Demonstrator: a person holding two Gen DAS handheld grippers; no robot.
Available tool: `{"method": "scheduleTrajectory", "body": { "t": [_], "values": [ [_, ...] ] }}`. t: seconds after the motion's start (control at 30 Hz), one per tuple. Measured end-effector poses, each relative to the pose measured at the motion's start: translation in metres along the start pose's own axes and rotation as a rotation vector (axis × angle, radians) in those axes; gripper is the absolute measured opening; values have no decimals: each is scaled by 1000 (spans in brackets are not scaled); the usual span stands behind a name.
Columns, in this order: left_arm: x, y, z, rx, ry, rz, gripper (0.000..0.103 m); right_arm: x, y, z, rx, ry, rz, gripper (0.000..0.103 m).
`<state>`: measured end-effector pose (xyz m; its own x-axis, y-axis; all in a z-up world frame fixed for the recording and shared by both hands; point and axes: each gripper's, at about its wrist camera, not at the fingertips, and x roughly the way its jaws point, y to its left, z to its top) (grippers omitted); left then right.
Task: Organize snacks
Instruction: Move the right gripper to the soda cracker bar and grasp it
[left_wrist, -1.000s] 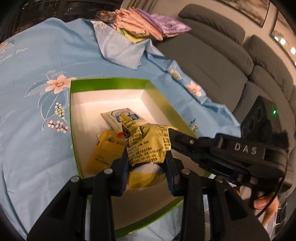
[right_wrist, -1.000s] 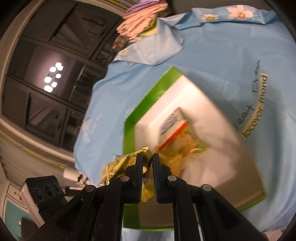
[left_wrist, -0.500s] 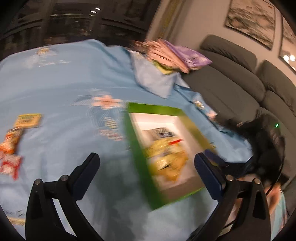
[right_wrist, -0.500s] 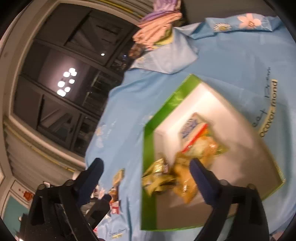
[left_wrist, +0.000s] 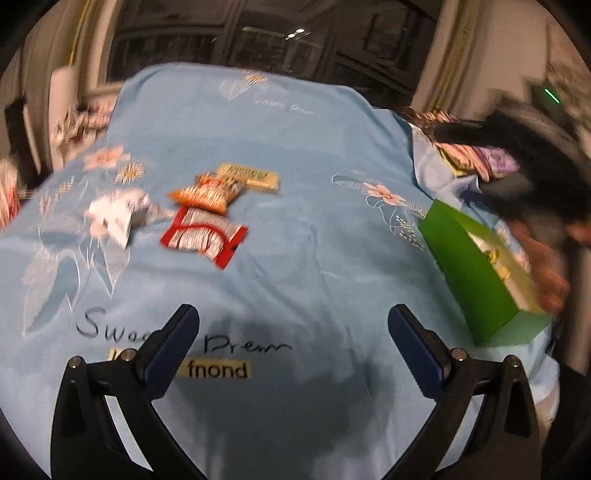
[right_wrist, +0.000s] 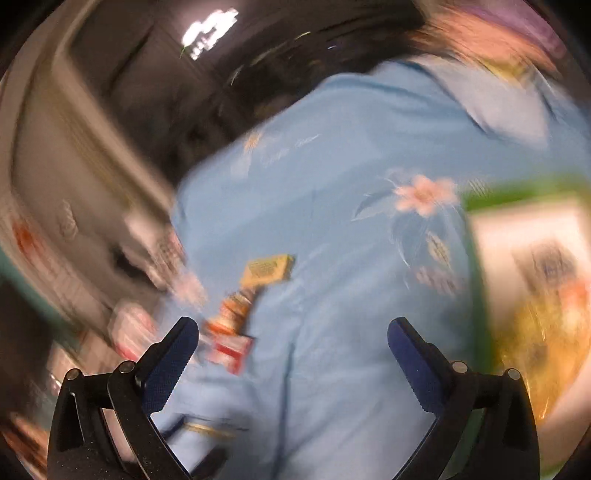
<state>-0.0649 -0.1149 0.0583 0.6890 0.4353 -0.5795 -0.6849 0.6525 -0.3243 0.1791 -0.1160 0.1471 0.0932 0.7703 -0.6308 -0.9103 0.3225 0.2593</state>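
1. Blue padded fingers frame the bottom of both views. We hold our left gripper (left_wrist: 293, 349) spread wide with nothing between its fingers, and our right gripper (right_wrist: 293, 360) spread just as wide and just as empty, both above the cloth (left_wrist: 295, 258).
2. Printed on the pale blue cloth just past the left fingers we read a handwritten "Sw… Dream" – partly covered by a finger – and a yellow strip ending in "fnond".
3. Farther out on the cloth lie the loose snacks: a red and white packet (left_wrist: 203, 236) nearest, an orange packet (left_wrist: 205, 194) touching its far edge, a yellow bar (left_wrist: 247, 176) behind that, and a crumpled white wrapper (left_wrist: 114, 216) to the left. Their labels are too blurred for us to read.
4. To the right sits the green box (left_wrist: 469, 273), white inside, with yellow packets (right_wrist: 535, 332) already in it – well apart from the loose pile.
5. Risks, as we judge them: the packets overlap, so closing on one could drag or pinch its neighbour. The soft cloth could bunch between the fingers. The right view is heavily smeared, so aiming from it could miss.
6. Beyond the cloth we see only dark windows.
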Motion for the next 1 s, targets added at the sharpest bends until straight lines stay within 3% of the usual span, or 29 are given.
{"method": "scheduleTrajectory", "body": {
  "t": [0.17,0.27,0.33,0.43,0.53,0.67,0.77,0.9,1.0],
  "values": [
    [-11,13,0,-73,-17,-32,103,77,89,40,-653,4,-206,102],
    [-9,15,1,-72,-24,-3,103,120,103,53,-815,87,-243,102],
    [-5,16,1,-71,-4,11,103,145,102,64,-828,152,-209,102],
    [-4,18,-1,-83,-3,10,103,173,98,72,-822,233,-89,102],
    [6,32,0,-110,25,2,103,199,96,60,-904,279,-69,102],
    [19,55,-2,-177,72,20,103,232,87,42,-970,413,-7,101],
    [27,64,-7,-167,88,73,103,252,79,42,-945,461,41,91],
    [26,57,-11,-89,84,115,103,277,68,48,-844,522,118,88],
    [26,48,-13,-34,93,116,103,281,65,54,-719,472,190,65]
  ]
}}
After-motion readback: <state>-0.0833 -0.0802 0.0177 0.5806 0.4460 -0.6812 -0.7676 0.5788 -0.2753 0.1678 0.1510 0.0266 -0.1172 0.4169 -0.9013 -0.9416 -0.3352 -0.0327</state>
